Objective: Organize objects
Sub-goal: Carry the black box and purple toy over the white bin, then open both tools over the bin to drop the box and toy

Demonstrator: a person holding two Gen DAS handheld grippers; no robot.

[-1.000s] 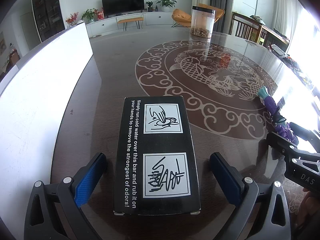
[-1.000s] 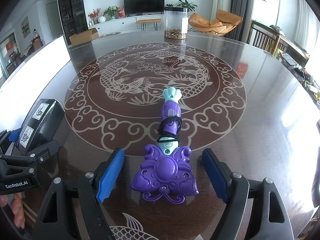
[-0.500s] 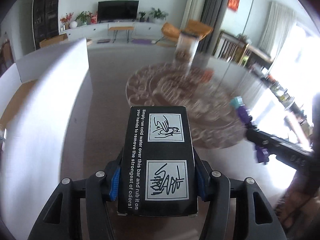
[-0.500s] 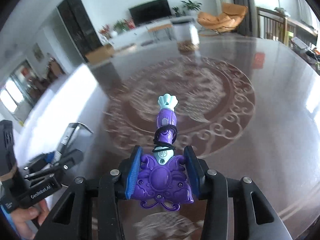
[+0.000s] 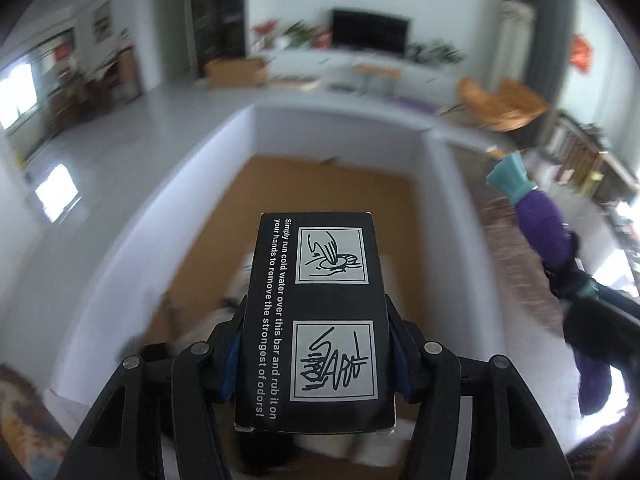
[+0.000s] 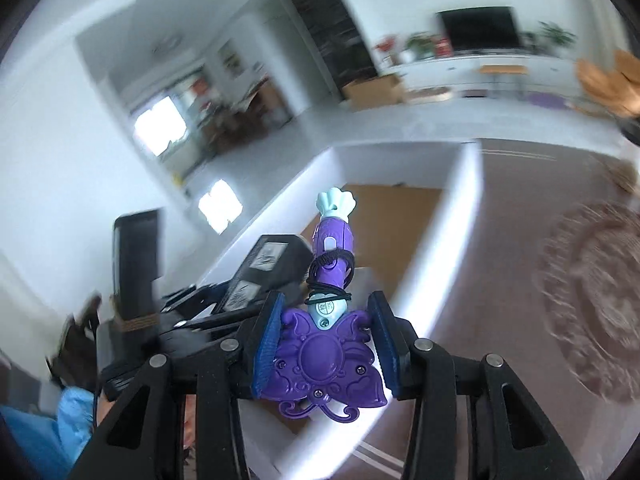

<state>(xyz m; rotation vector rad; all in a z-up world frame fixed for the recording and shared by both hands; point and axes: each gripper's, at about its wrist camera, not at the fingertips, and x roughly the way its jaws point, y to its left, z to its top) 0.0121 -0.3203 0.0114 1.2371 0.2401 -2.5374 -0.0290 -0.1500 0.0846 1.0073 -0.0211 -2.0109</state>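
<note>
Sitting clamped between the left jaws, black box [image 5: 316, 320] above bin [image 5: 120, 248].

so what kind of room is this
Most likely a home living room: a flat-screen TV above a long white cabinet, potted plants beside it, and an orange lounge chair.

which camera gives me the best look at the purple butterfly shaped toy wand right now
The right wrist view: the purple butterfly-shaped plastic toy wand sits centred and sharp, clamped between the right gripper pads, teal tip pointing away. The left wrist view shows the wand only at its right edge, blurred, its butterfly end partly hidden.
</note>
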